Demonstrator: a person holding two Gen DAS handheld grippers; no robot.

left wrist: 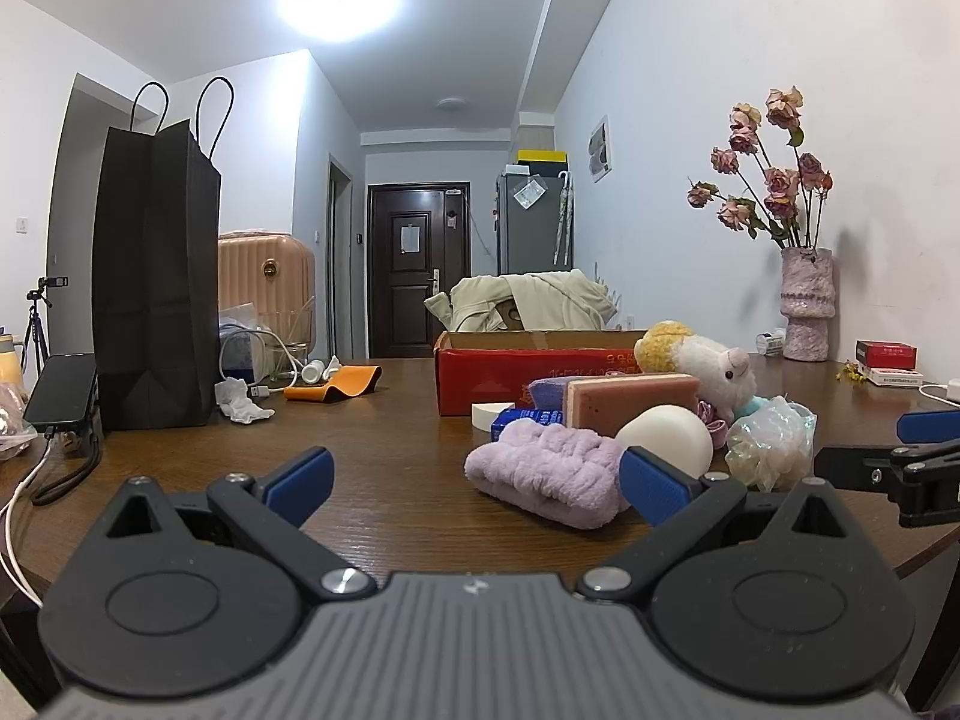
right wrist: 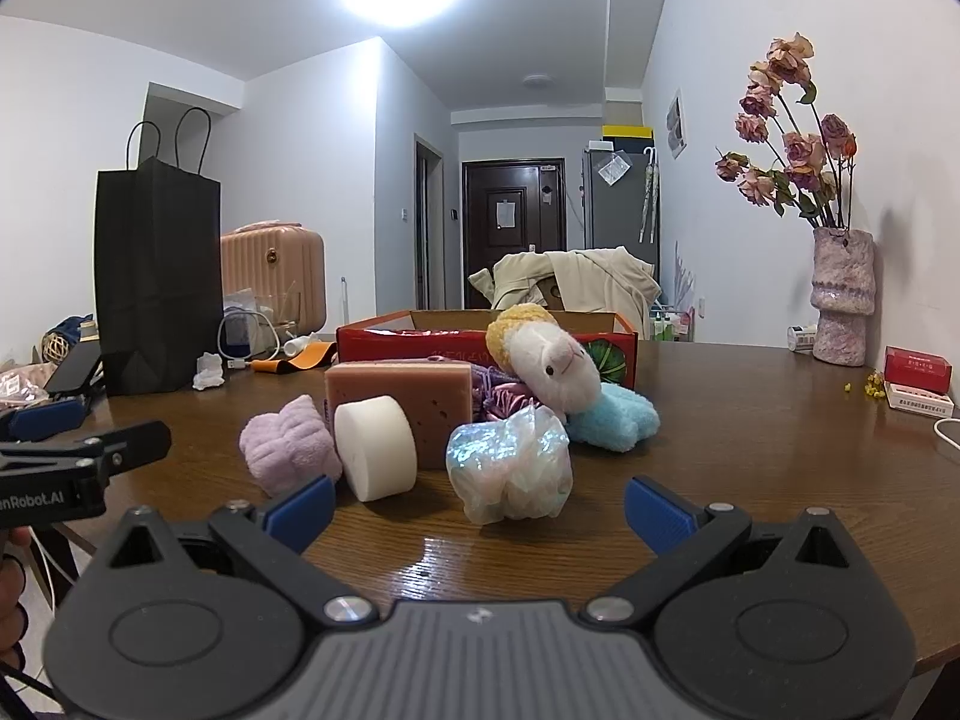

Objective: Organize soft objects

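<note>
A pile of soft things lies on the brown table (right wrist: 750, 450) in front of a red cardboard box (right wrist: 420, 342): a lilac towel (right wrist: 288, 447), a white round sponge (right wrist: 378, 447), a pink block sponge (right wrist: 414, 396), an iridescent bath pouf (right wrist: 510, 468), a white plush alpaca (right wrist: 552, 360) and a light blue fluffy cloth (right wrist: 618, 417). My right gripper (right wrist: 480, 507) is open and empty, just short of the pouf. My left gripper (left wrist: 477, 480) is open and empty, with the towel (left wrist: 540, 471) at its right finger.
A tall black paper bag (left wrist: 156, 282) stands at the left, with a phone (left wrist: 60, 387), cables and a crumpled tissue (left wrist: 240, 402) near it. A vase of dried roses (right wrist: 840, 294) and red boxes (right wrist: 915, 369) stand at the far right by the wall.
</note>
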